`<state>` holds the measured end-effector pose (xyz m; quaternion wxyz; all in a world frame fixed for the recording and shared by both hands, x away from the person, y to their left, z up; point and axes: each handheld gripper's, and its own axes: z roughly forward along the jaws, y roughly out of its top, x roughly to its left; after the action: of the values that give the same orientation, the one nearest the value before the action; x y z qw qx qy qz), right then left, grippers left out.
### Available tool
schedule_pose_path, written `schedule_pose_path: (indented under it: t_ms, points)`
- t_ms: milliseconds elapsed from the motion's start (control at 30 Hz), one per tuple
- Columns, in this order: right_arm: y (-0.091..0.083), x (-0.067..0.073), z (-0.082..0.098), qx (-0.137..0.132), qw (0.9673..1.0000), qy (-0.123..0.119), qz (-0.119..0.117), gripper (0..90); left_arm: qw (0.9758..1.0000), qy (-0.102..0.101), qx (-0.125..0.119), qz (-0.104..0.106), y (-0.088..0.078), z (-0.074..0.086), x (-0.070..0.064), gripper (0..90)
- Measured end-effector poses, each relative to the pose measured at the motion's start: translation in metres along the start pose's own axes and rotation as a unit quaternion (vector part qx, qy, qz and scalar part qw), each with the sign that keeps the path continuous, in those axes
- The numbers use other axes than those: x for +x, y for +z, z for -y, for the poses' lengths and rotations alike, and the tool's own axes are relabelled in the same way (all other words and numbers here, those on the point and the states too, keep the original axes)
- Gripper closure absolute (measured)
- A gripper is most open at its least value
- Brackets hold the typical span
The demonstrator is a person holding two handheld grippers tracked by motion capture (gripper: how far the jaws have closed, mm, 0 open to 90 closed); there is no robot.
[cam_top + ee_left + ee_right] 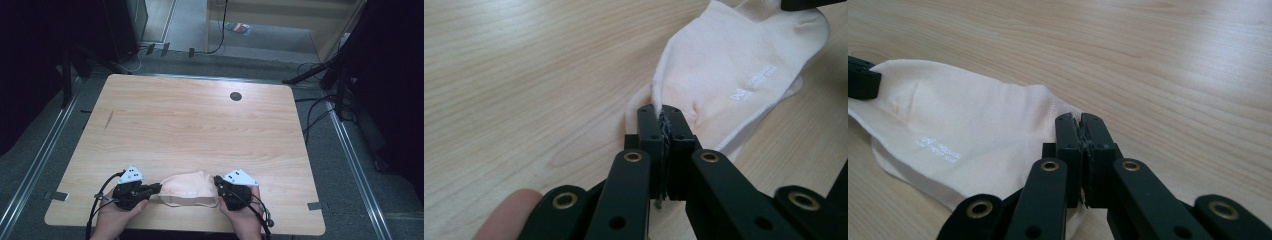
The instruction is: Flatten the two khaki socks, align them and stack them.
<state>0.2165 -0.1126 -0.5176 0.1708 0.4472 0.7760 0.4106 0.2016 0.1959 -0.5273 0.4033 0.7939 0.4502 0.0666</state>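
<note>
A pale pink-white sock (189,188) lies stretched near the front edge of the wooden table (195,125), between the two grippers. My left gripper (157,188) is shut on the sock's left end; in the left gripper view its jaws pinch the fabric edge (663,117) and the sock (744,65) runs away to the upper right. My right gripper (217,182) is shut on the sock's right end; in the right gripper view its closed jaws hold the fabric (1080,127) and the sock (963,130) spreads left toward the other gripper's black tip (862,77).
A small dark round grommet (235,96) sits in the table near its far right. A dark streak (108,120) marks the wood at the left. Cables, stands and a shelf unit (280,20) lie on the floor beyond the table.
</note>
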Motion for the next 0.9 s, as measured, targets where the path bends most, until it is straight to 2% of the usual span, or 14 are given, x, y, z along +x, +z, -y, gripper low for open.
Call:
schedule_pose_path:
  t_ms: [100,167,233,300,367,467,533,600,667,733,800,900]
  points:
    - [-0.002,0.002,0.004,0.000,1.0000,-0.004,0.002,88.6,1.0000,0.008,-0.002,-0.005,-0.001,0.001,-0.003,89.8]
    - [-0.002,0.003,0.006,-0.003,0.9999,-0.011,0.003,88.3,0.9997,0.014,-0.004,-0.021,0.001,0.002,-0.004,89.2]
    - [0.000,0.003,0.008,0.001,0.9999,-0.011,-0.003,86.2,0.9996,0.009,-0.009,-0.027,0.002,0.004,-0.003,84.4]
    - [0.002,0.003,0.010,0.009,0.9999,-0.013,-0.001,75.5,0.9997,0.008,-0.009,-0.023,0.004,0.006,-0.003,76.4]
    - [0.002,0.000,0.013,0.011,0.9999,-0.002,-0.009,66.9,0.9995,0.010,-0.015,-0.025,0.003,0.007,-0.003,66.3]
    - [-0.002,-0.003,0.014,0.004,0.9998,0.003,-0.017,56.2,0.9993,0.005,-0.025,-0.028,0.002,0.007,-0.001,58.5]
    - [-0.006,-0.005,0.015,-0.005,0.9998,0.004,-0.017,56.5,0.9991,0.001,-0.034,-0.025,0.000,0.007,0.000,55.4]
    - [-0.010,-0.006,0.015,-0.013,0.9997,0.008,-0.018,64.2,0.9990,0.005,-0.036,-0.026,-0.002,0.007,-0.002,54.4]
    - [-0.014,-0.004,0.015,-0.019,0.9995,0.013,-0.023,69.7,0.9990,0.009,-0.031,-0.029,-0.002,0.009,-0.005,54.5]
    - [-0.014,-0.001,0.015,-0.020,0.9994,0.008,-0.027,70.7,0.9991,0.013,-0.022,-0.034,0.000,0.011,-0.007,54.5]
    - [-0.011,0.007,0.017,-0.009,0.9993,-0.001,-0.035,71.5,0.9990,0.021,-0.003,-0.040,0.004,0.014,-0.008,53.6]
    - [-0.003,0.013,0.024,0.022,0.9991,-0.018,-0.030,72.2,0.9978,0.037,0.018,-0.053,0.009,0.016,-0.011,49.7]
